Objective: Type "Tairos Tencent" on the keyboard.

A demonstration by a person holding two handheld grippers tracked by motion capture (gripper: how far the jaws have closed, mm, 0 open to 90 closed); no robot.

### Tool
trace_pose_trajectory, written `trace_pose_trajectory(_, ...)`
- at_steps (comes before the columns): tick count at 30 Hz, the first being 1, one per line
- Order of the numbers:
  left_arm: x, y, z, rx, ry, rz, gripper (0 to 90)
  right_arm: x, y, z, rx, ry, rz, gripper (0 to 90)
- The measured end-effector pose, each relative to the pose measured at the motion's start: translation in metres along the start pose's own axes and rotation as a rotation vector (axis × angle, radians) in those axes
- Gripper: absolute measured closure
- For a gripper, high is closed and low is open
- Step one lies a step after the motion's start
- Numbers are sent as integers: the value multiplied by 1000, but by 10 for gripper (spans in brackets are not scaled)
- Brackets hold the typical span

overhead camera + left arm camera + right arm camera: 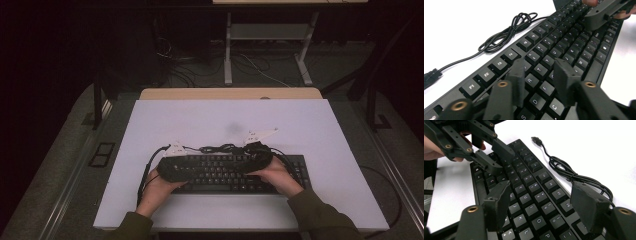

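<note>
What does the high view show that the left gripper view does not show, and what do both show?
High view alone: the whole white table top, the person's two hands, left hand and right hand, with olive sleeves, and a grey desk frame behind on the floor.

Left gripper view alone: readable key letters such as T, R, F, D, and the left gripper with its black jaws apart above them.

Both: the black computer keyboard and its coiled black cable.
</note>
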State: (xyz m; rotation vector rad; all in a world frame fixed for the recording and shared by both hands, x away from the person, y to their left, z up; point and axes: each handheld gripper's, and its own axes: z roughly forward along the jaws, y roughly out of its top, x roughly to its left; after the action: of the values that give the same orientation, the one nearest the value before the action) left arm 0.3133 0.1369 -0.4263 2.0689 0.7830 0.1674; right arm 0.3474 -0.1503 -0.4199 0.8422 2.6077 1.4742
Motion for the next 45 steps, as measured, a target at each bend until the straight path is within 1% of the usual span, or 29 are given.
trace_pose_trajectory(2,0,-1,-2,1,2,8,520,0,0,-1,1,-1,3,347)
trace_pose_trajectory(6,0,-3,-5,-13,-1,8,435,1,-1,-3,11,-4,-3,391)
trace_pose_trajectory(11,0,-5,-7,-25,7,12,346,2,-3,-5,19,-7,-7,464)
trace_pose_trajectory(15,0,-7,-8,-24,10,14,305,3,-4,-8,25,-14,-7,529)
trace_pose_trajectory(19,0,-9,-9,-33,7,16,264,3,-7,-10,26,-21,-9,624)
trace_pose_trajectory(21,-1,-9,-9,-41,15,31,229,3,-8,-10,31,-22,-9,664)
trace_pose_trajectory(25,-1,-10,-10,-49,20,29,159,3,-8,-9,44,-29,-17,741)
trace_pose_trajectory(29,-1,-11,-10,-55,27,24,126,2,-9,-7,61,-24,-24,823)
trace_pose_trajectory(33,-2,-11,-11,-55,34,24,98,3,-10,-3,98,-18,-34,893)
trace_pose_trajectory(37,-2,-11,-10,-49,49,19,43,3,-11,1,122,-19,-38,895)
trace_pose_trajectory(39,-2,-11,-10,-47,47,16,15,3,-11,3,129,-20,-35,895)
trace_pose_trajectory(45,-2,-12,-10,-48,51,15,0,2,-12,6,138,-23,-40,895)
